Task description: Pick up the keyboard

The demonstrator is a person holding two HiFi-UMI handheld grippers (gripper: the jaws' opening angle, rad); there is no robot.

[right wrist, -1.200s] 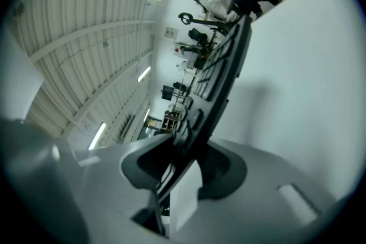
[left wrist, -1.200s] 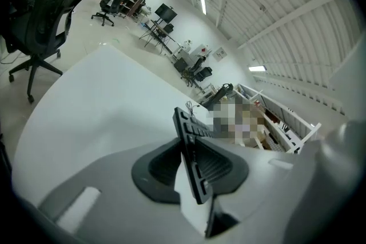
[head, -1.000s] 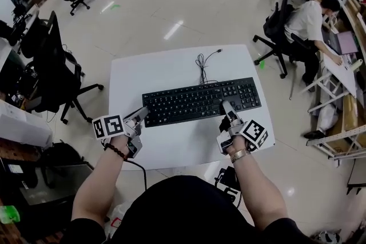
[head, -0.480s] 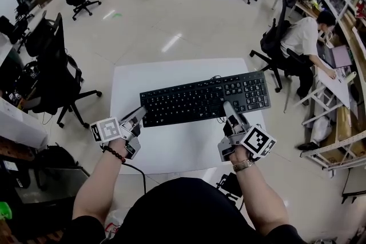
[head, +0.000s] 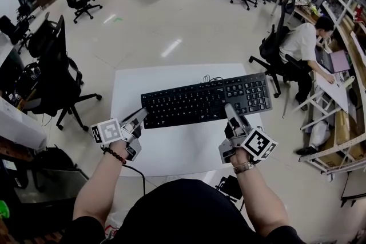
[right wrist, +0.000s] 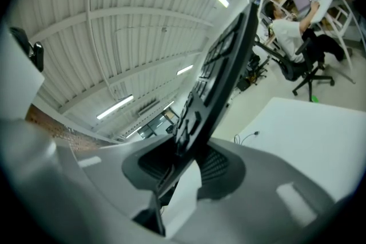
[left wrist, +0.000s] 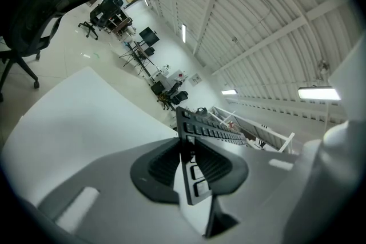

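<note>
The black keyboard sits at the middle of the head view, long side running from 9 to 3 o'clock, its right end riding a little higher in the picture and reaching past the table's right edge. It is carried by both tongs and looks lifted off the white table beneath it. The left gripper has the keyboard's corner at 8 o'clock; in the left gripper view the thin left end of the keyboard stands edge-on between the two ribbed pads, which are narrowed onto it from either side. The right gripper bites the near edge at about 5 o'clock; in the right gripper view the keyboard slants up against the ceiling with its edge clamped between the dark pads. A black cable curls on the table at the keyboard's 12 o'clock. Off the table, a black chair stands at 9 o'clock, and a seated person bends over a desk at 2 o'clock.
</note>
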